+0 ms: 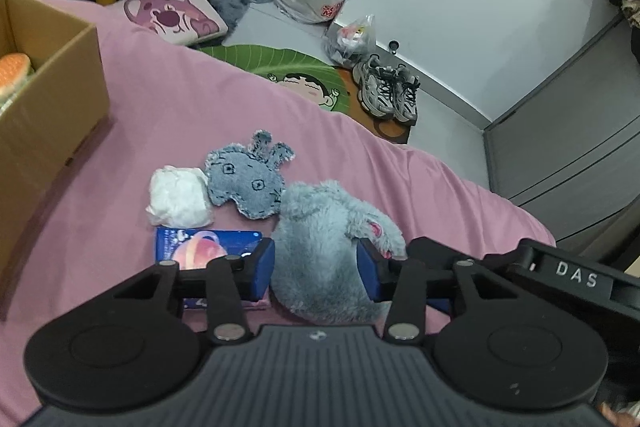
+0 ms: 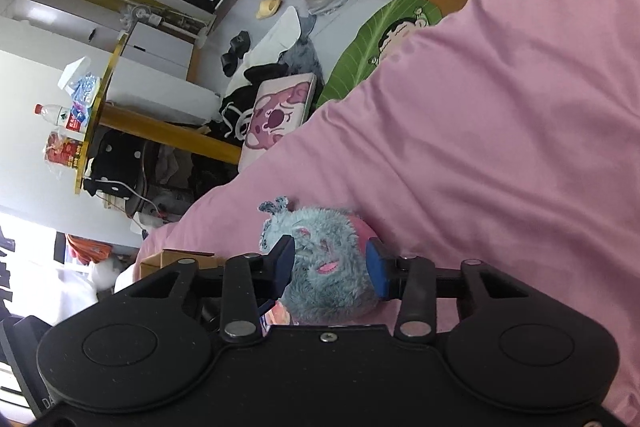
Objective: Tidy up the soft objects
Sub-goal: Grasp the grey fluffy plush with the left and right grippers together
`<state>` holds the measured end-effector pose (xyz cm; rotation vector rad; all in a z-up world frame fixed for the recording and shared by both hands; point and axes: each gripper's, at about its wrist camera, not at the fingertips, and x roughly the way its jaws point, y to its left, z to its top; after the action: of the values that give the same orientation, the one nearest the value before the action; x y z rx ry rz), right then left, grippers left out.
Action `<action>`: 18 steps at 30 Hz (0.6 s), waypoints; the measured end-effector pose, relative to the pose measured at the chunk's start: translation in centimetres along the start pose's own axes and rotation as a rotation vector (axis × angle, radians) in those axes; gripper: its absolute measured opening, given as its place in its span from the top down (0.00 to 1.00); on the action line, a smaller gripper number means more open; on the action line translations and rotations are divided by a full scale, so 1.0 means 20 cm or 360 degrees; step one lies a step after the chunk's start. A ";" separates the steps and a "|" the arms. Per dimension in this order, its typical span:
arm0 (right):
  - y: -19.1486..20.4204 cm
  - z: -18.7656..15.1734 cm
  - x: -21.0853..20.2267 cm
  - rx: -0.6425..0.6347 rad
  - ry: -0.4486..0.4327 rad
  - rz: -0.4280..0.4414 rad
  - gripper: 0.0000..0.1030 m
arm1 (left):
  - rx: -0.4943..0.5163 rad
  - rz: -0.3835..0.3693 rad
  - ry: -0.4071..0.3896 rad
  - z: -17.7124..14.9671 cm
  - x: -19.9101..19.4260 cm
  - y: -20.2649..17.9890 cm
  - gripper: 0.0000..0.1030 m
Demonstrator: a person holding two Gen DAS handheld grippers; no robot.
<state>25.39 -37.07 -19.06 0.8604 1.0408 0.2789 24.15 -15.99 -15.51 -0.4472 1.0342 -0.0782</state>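
On the pink bed [image 1: 168,99], we bracket the fluffy grey plush [image 1: 320,247] with both parted hand-held grippers [image 1: 316,269] [image 2: 331,263], its length running away from us, ear [image 1: 380,227] drooping rightward.

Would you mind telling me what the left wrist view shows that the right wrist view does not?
Only the left wrist view shows the white wad, the blue packet and the flat denim rabbit's face. Only the right wrist view shows the yellow-edged table with a water bottle. Both show the fluffy grey plush between gripper fingers, the cardboard box and the pink bedding.
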 end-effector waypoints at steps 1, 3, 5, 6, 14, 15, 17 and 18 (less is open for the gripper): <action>0.00 0.00 0.01 0.0002 0.0009 -0.0007 0.60 | -0.0007 -0.0002 0.0002 0.00 0.01 0.00 0.57; 0.00 -0.01 0.03 0.0004 0.0024 -0.0029 0.60 | -0.0020 -0.0009 0.0014 0.01 0.03 0.01 0.57; -0.02 -0.01 0.04 0.0027 0.0033 -0.0036 0.61 | -0.0039 -0.0021 0.0042 0.00 0.05 0.01 0.58; -0.02 -0.01 0.04 0.0037 0.0025 -0.0045 0.63 | -0.0057 -0.0021 0.0063 0.00 0.07 0.01 0.60; 0.00 -0.06 0.10 0.0017 0.0076 -0.0083 0.73 | -0.0158 -0.0010 0.0065 -0.03 0.07 0.05 0.77; 0.00 -0.06 0.09 0.0006 0.0069 -0.0087 0.77 | -0.0150 -0.0015 0.0060 -0.02 0.06 0.05 0.78; 0.03 -0.07 0.07 -0.0044 0.0042 -0.0093 0.79 | -0.0147 -0.0034 0.0035 -0.01 0.03 0.05 0.81; 0.05 -0.07 0.06 -0.0067 0.0027 -0.0076 0.79 | -0.0149 -0.0042 0.0013 -0.01 0.01 0.05 0.81</action>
<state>25.03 -35.06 -19.45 0.7956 1.0661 0.2669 23.88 -15.27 -16.15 -0.5463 1.0433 -0.0552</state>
